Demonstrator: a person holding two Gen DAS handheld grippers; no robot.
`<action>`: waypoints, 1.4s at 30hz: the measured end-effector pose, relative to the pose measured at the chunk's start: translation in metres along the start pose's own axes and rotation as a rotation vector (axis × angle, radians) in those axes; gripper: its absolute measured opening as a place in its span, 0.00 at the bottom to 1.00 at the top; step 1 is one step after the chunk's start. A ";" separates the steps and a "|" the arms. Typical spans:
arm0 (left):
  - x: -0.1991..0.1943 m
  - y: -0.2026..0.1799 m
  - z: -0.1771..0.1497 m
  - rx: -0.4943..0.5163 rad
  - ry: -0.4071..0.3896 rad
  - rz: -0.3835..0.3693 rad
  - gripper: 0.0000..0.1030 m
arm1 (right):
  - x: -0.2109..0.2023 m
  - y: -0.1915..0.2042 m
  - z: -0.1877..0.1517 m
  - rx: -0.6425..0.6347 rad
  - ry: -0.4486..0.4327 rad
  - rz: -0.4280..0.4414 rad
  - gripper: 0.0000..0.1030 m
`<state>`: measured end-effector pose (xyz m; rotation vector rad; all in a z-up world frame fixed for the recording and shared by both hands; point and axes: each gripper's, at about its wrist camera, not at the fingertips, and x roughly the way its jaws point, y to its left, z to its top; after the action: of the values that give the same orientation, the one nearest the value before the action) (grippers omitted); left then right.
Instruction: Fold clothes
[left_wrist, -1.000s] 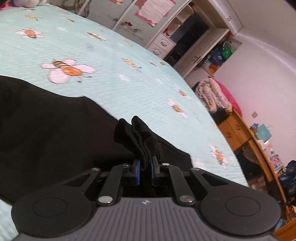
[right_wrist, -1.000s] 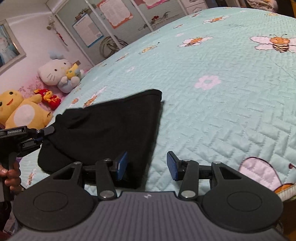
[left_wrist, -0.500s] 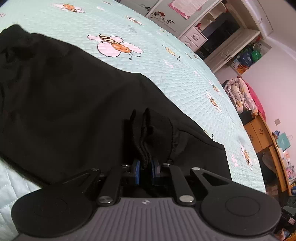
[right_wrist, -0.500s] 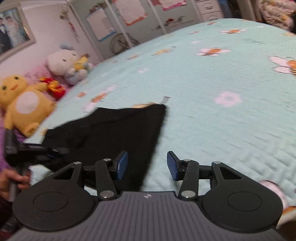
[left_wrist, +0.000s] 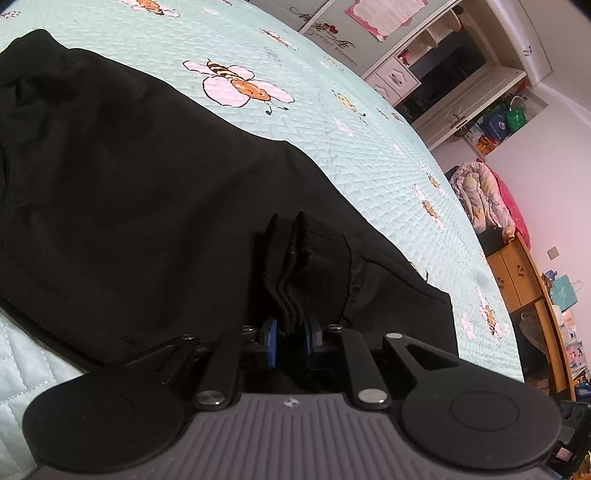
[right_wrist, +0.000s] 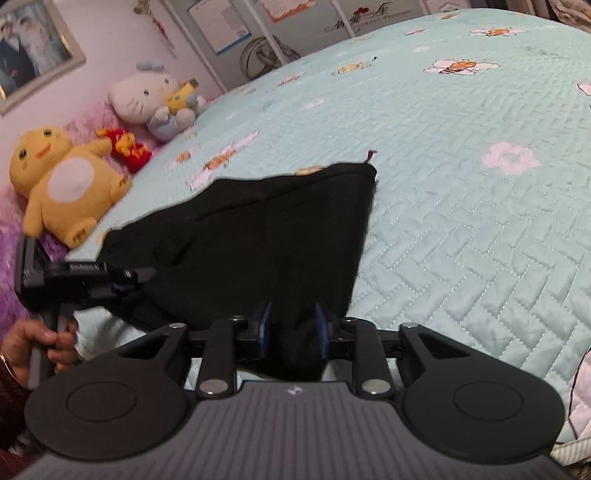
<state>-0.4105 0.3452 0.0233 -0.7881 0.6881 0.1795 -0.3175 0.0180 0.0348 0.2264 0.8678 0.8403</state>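
Your left claw (left_wrist: 290, 338) is clamped narrow on a bunched, ribbed edge of the black garment (left_wrist: 147, 192), the rest of which lies spread flat on the bed (left_wrist: 332, 122) ahead and to the left of that claw. Your right claw (right_wrist: 291, 328) is closing, with a near corner of the same garment (right_wrist: 266, 236) between its blue pads (right_wrist: 322, 325); whether they press the cloth yet cannot be told. Your left hand (right_wrist: 37, 341) shows at the far left of the right claw.
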 end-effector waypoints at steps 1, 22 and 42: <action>-0.001 -0.001 0.000 0.003 0.001 0.002 0.12 | -0.001 0.000 -0.001 0.005 -0.005 -0.005 0.33; -0.026 -0.076 0.029 0.090 -0.050 -0.181 0.10 | 0.036 0.117 -0.069 -0.946 -0.128 -0.276 0.60; -0.035 -0.106 0.043 0.069 -0.067 -0.304 0.10 | 0.065 0.138 -0.078 -1.097 -0.185 -0.464 0.65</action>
<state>-0.3741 0.3051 0.1296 -0.8070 0.5012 -0.0924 -0.4290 0.1460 0.0147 -0.8191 0.1772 0.7314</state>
